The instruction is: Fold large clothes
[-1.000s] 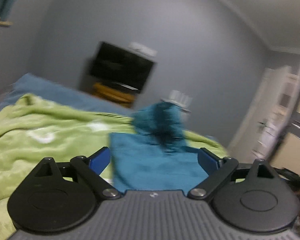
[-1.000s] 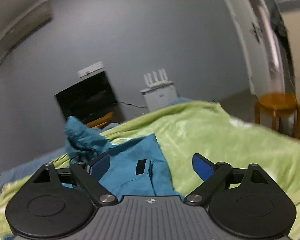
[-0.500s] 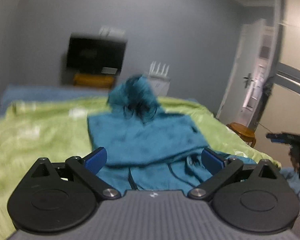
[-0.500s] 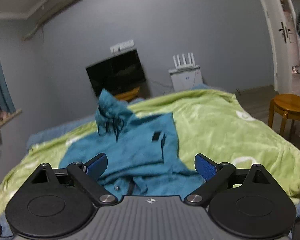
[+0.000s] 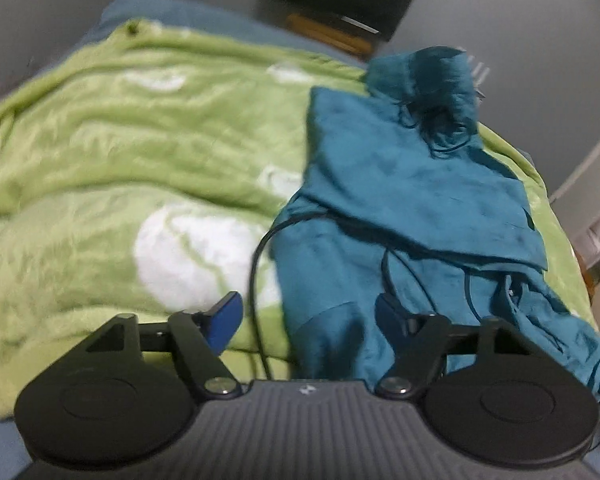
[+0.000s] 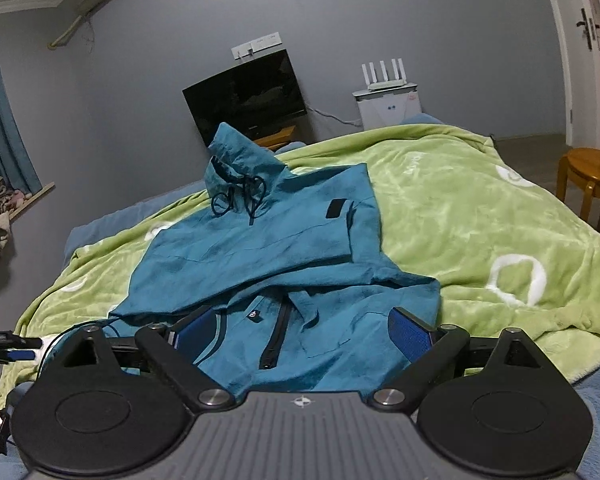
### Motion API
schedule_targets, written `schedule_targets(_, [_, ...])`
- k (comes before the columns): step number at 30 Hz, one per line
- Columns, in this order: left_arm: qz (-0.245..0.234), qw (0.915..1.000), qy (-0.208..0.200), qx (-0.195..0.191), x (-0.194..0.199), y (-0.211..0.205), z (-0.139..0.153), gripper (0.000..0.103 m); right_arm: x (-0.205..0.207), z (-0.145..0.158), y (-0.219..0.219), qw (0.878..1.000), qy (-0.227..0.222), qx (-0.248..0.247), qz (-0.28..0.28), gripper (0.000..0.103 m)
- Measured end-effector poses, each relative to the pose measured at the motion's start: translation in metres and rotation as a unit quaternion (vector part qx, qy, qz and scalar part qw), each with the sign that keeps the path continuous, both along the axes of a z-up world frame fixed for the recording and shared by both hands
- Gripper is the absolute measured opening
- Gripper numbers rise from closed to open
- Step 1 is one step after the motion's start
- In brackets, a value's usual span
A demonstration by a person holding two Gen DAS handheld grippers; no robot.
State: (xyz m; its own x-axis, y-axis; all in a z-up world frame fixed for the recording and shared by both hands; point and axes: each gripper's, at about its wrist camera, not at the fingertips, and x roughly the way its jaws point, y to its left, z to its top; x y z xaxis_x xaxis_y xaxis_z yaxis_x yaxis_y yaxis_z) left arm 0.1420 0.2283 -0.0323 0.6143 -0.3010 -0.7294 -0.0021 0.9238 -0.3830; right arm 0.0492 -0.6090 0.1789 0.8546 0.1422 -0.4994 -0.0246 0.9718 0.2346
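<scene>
1. Jaws of the left gripper (image 5: 308,316) have just been closing, still spread across the teal hooded jacket's (image 6: 284,256) lower edge.
2. Right gripper (image 6: 304,330) jaws stand spread above the hem.
3. Jacket lies on the green blanket (image 6: 480,220).

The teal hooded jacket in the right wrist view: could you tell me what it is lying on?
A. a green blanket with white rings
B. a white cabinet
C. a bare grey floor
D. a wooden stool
A: the teal hooded jacket is spread on the green blanket, whose white rings show beside it.
</scene>
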Motion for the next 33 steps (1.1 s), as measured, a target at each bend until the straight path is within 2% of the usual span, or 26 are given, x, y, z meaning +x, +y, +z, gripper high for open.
schedule_targets(2, [-0.004, 0.9995, 0.015, -0.027, 0.003, 0.007, -0.011, 0.049, 0.004, -0.001, 0.002, 1.0, 0.0, -0.001, 0.005, 0.095])
schedule_targets(4, [-0.011, 0.9989, 0.018, -0.043, -0.002, 0.011, -0.016, 0.021, 0.007, -0.001, 0.003, 1.0, 0.002, 0.0, 0.005, 0.094])
schedule_targets(5, [-0.016, 0.9982, 0.016, -0.056, -0.004, 0.014, -0.016, 0.011, 0.01, -0.002, 0.003, 1.0, 0.004, 0.003, 0.005, 0.094])
schedule_targets(7, [-0.027, 0.9967, -0.001, -0.077, -0.015, 0.013, -0.007, 0.002, 0.013, -0.004, 0.004, 1.0, 0.009, 0.007, 0.009, 0.094])
schedule_targets(10, [-0.076, 0.9923, -0.042, -0.089, -0.043, 0.006, 0.017, 0.001, 0.014, -0.007, 0.006, 1.0, 0.008, 0.003, 0.017, 0.094])
schedule_targets(12, [-0.118, 0.9849, -0.057, -0.113, -0.059, -0.001, 0.031, 0.001, 0.016, -0.01, 0.007, 1.0, 0.012, 0.001, 0.018, 0.093])
schedule_targets(16, [-0.19, 0.973, -0.053, -0.12, -0.083, -0.03, 0.045, 0.001, 0.024, -0.013, 0.008, 1.0, 0.018, 0.01, 0.016, 0.092])
schedule_targets(18, [-0.219, 0.9641, -0.046, -0.143, -0.093, -0.044, 0.046, 0.001, 0.025, -0.013, 0.009, 1.0, 0.017, 0.011, 0.019, 0.092])
schedule_targets(19, [-0.233, 0.9586, -0.043, -0.158, -0.098, -0.048, 0.046, 0.001, 0.025, -0.013, 0.009, 1.0, 0.016, 0.01, 0.023, 0.092])
schedule_targets(22, [-0.308, 0.9333, -0.028, -0.183, -0.115, -0.071, 0.047, 0.001, 0.023, -0.01, 0.011, 0.999, 0.011, -0.004, 0.034, 0.092])
schedule_targets(24, [-0.359, 0.9168, -0.022, -0.173, -0.125, -0.091, 0.048, 0.001, 0.022, -0.009, 0.011, 0.999, 0.007, -0.014, 0.031, 0.092])
schedule_targets(27, [-0.441, 0.883, -0.002, -0.159, -0.14, -0.125, 0.043, 0.003, 0.022, -0.009, 0.009, 1.0, 0.008, -0.003, 0.03, 0.092])
schedule_targets(31, [-0.516, 0.8451, 0.015, -0.139, -0.162, -0.154, 0.042, 0.003, 0.02, -0.01, 0.008, 0.999, 0.01, -0.008, 0.033, 0.092])
schedule_targets(32, [-0.524, 0.8399, 0.013, -0.14, -0.165, -0.156, 0.043, 0.003, 0.02, -0.011, 0.008, 0.999, 0.01, -0.01, 0.033, 0.092])
schedule_targets(33, [-0.526, 0.8386, 0.007, -0.142, -0.167, -0.155, 0.046, 0.003, 0.02, -0.011, 0.007, 0.999, 0.01, -0.012, 0.032, 0.092])
